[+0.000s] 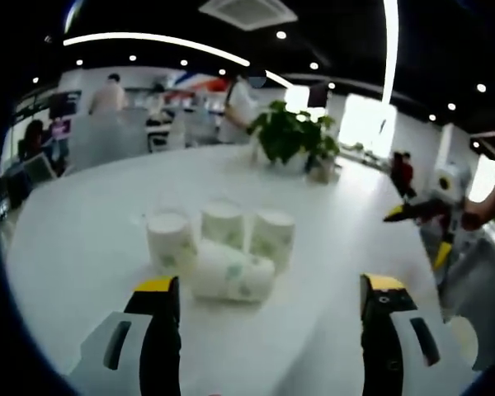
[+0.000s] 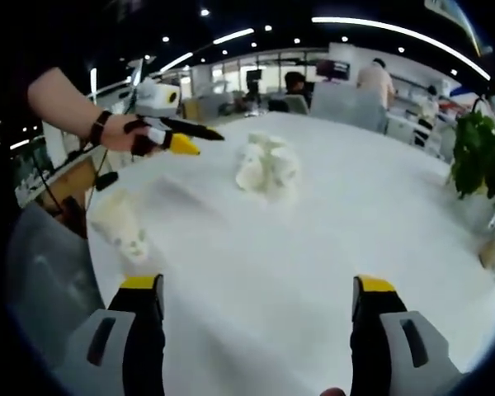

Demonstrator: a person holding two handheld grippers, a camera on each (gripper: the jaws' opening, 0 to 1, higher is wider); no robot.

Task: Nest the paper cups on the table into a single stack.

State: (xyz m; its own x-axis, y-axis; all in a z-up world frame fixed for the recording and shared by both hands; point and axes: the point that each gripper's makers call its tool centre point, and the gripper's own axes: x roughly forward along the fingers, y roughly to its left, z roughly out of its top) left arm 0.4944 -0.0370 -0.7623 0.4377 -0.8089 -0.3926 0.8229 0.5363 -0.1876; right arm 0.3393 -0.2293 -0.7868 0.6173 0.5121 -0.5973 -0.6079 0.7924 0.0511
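I've got the left tongs [image 1: 271, 295] spread wide apart, holding nothing, hanging over the white bench [image 1: 91, 214]. Dead ahead at twelve o'clock sits the cluster of paper cups [image 1: 223, 247]: white with faint green print, three upright in a row, one lying on its side just in front of them and touching them. A potted plant [image 1: 293, 136] stands well beyond, near the bench's far edge.

Over on the right gripper view, my right tongs [image 2: 256, 299] are also apart and empty. The same cups [image 2: 266, 169] show as a blurry white clump at twelve o'clock. One more cup [image 2: 122, 224] lies alone at ten o'clock, near the bench edge. The left tongs [image 2: 181, 136] come in at eleven, a hand [image 2: 124, 132] gripping them.
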